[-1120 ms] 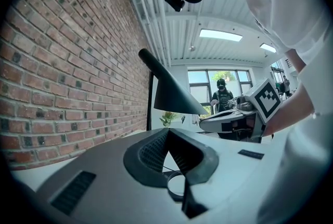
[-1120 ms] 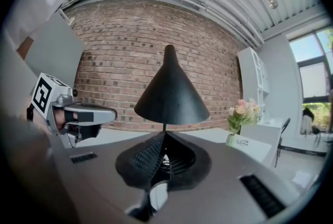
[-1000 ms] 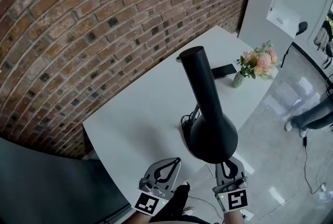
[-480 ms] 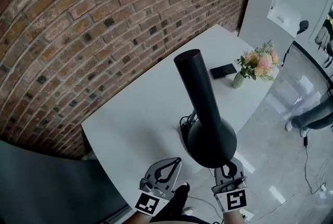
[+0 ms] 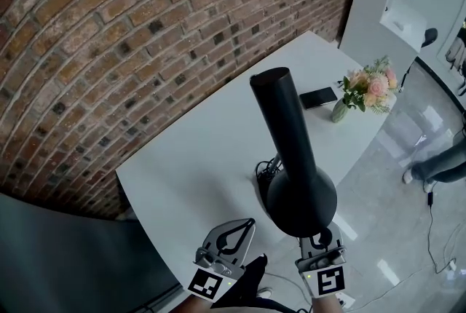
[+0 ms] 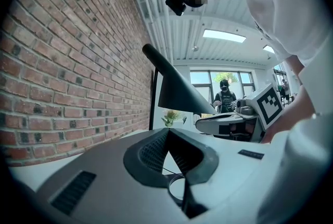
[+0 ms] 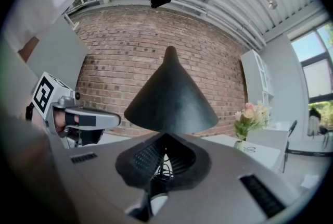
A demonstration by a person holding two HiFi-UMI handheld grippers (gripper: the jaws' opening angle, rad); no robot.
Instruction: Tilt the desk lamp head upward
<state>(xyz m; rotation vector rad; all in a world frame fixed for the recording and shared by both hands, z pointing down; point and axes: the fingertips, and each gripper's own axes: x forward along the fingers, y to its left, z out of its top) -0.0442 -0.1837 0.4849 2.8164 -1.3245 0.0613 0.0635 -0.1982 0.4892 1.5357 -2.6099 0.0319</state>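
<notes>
Left gripper [image 5: 246, 226] and right gripper [image 5: 320, 240] nearest, both clenched, empty; right sits under the lamp head [image 5: 291, 159]. Head over table [image 5: 182, 166]: rigid, smooth, probably slippery cone, hinge likely stiff. Nudge the wide rim or pinch the neck. Flowers [image 5: 366, 88] beyond lamp

The black cone-shaped lamp shade [image 5: 300, 195] hangs just over the right gripper [image 5: 321, 240], blocking upward passage; the white tabletop [image 5: 189, 159] leftward (toward the red brick wall [image 5: 109, 49]) lies open.
</notes>
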